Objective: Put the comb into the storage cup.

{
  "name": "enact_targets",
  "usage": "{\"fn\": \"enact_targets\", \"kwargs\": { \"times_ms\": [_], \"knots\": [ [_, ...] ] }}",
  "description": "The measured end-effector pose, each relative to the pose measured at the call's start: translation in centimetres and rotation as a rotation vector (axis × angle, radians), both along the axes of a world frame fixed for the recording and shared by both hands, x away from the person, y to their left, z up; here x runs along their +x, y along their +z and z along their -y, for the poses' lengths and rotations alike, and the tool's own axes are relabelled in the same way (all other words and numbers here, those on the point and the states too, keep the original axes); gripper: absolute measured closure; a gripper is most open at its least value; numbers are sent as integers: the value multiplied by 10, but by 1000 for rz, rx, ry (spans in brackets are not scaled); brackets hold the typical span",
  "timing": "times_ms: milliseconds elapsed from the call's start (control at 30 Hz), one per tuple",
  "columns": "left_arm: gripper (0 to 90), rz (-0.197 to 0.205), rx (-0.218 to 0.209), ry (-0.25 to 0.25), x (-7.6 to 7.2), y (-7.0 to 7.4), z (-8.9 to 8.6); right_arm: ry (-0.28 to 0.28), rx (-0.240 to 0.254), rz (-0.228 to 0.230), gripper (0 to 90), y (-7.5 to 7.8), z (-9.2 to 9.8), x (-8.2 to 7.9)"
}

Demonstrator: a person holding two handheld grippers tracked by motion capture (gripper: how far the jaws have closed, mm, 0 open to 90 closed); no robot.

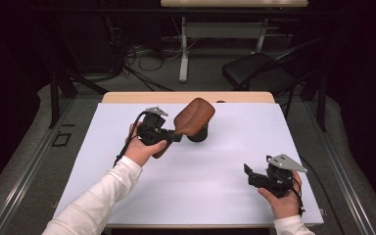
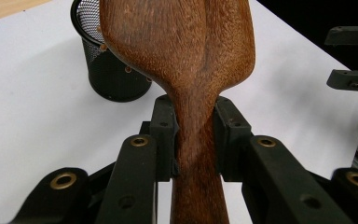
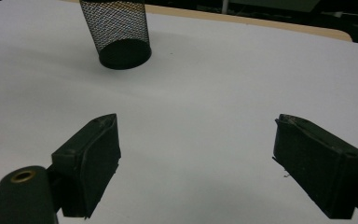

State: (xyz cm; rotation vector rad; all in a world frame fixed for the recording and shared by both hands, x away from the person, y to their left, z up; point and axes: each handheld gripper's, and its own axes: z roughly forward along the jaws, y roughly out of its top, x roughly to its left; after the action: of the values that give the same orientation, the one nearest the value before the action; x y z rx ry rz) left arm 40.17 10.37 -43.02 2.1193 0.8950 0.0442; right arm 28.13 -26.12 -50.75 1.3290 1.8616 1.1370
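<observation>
Left gripper view: wooden brush [image 2: 186, 70] neck between clamping fingers [image 2: 164, 135].

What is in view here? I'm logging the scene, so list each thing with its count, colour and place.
wooden hairbrush: one, reddish brown, handle clamped in the left gripper, head raised over the mesh cup
mesh cup: one, black, upright on the table's far middle
table: one, white top with a wooden far edge
folding chair: one, black, on the floor beyond the table at right
far desk: one, pale top, white legs, background
left gripper: one, black, shut on the brush handle
right gripper: one, black, jaws apart and empty, near right corner
hands with white sleeves: two, from the near edge
</observation>
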Motion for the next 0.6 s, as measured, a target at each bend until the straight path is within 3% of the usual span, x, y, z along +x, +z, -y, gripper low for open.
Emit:
{"fn": "enact_targets", "kwargs": {
  "times_ms": [200, 467, 600],
  "knots": [
    [727, -2, -3, -7, 0, -2, 2, 35, 44, -36, 138, 9, -5, 12],
    [727, 4, -12, -11, 1, -2, 3, 71, 38, -50, 138, 20, -15, 27],
    [727, 9, -13, -15, 0, -2, 4, 84, 72, -71, 139, 24, -20, 36]
  ]
}}
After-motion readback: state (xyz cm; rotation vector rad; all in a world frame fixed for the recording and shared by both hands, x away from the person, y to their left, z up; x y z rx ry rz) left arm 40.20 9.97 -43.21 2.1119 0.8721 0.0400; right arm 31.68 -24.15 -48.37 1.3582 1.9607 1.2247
